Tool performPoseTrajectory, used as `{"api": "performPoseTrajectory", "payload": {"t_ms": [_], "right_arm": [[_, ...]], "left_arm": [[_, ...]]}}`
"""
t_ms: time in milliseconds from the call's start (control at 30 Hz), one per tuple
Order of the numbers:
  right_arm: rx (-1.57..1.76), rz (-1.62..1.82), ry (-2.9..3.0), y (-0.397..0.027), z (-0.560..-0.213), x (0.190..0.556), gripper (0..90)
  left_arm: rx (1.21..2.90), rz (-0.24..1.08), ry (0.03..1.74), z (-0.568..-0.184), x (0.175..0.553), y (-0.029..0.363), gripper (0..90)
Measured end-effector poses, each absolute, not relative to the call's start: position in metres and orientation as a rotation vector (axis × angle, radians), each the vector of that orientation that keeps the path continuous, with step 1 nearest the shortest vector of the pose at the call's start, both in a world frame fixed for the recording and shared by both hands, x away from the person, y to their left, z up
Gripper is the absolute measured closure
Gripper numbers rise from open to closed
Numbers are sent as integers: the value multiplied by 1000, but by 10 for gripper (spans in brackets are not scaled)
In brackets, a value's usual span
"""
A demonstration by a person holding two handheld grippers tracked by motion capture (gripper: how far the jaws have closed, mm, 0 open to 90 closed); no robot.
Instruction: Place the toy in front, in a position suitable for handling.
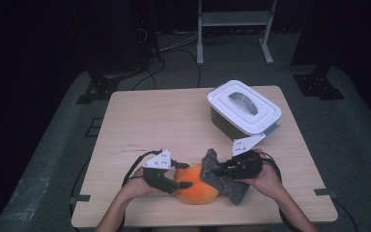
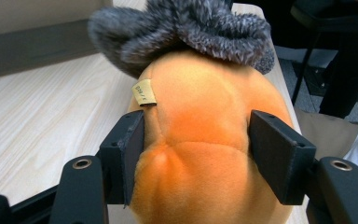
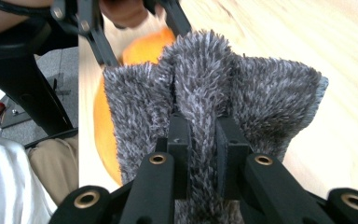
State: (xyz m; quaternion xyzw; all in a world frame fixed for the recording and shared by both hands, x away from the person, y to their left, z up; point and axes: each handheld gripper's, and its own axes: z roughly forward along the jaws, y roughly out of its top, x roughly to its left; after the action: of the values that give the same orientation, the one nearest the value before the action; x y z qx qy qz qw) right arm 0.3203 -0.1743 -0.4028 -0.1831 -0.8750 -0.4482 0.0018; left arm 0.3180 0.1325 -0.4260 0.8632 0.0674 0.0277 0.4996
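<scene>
Two tongs are engaged: the left tongs [image 2: 193, 154] squeeze the orange plush toy [image 1: 196, 186], the right tongs [image 3: 200, 154] pinch the grey fuzzy cloth [image 3: 214, 93], which could be pulled free if tugged sharply.

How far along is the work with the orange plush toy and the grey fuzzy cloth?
Done: both grips. The left claw squeezes the orange plush toy; the right claw pinches a fold of the grey fuzzy cloth, draped against the toy. Left: whatever follows; the lidded white box stands apart, closed.
</scene>
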Motion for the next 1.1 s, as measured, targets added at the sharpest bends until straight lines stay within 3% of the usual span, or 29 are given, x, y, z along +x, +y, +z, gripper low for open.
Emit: {"api": "performPoseTrajectory", "payload": {"t_ms": [433, 900, 967, 1033, 1100], "right_arm": [[-692, -1238, -2736, -197, -434, 322, 779], [-551, -1391, -2753, -175, -402, 304, 780], [-557, -1365, -2783, -171, -405, 306, 780], [-598, -1369, -2780, -171, -409, 311, 780], [-663, -1377, -2783, -175, -412, 318, 780]], "left_arm": [[2075, 66, 206, -429, 324, 137, 366], [2094, 139, 227, -424, 323, 135, 354], [2072, 155, 235, -421, 323, 136, 334], [2047, 179, 234, -412, 323, 141, 237], [2026, 191, 219, -406, 322, 148, 221]]}}
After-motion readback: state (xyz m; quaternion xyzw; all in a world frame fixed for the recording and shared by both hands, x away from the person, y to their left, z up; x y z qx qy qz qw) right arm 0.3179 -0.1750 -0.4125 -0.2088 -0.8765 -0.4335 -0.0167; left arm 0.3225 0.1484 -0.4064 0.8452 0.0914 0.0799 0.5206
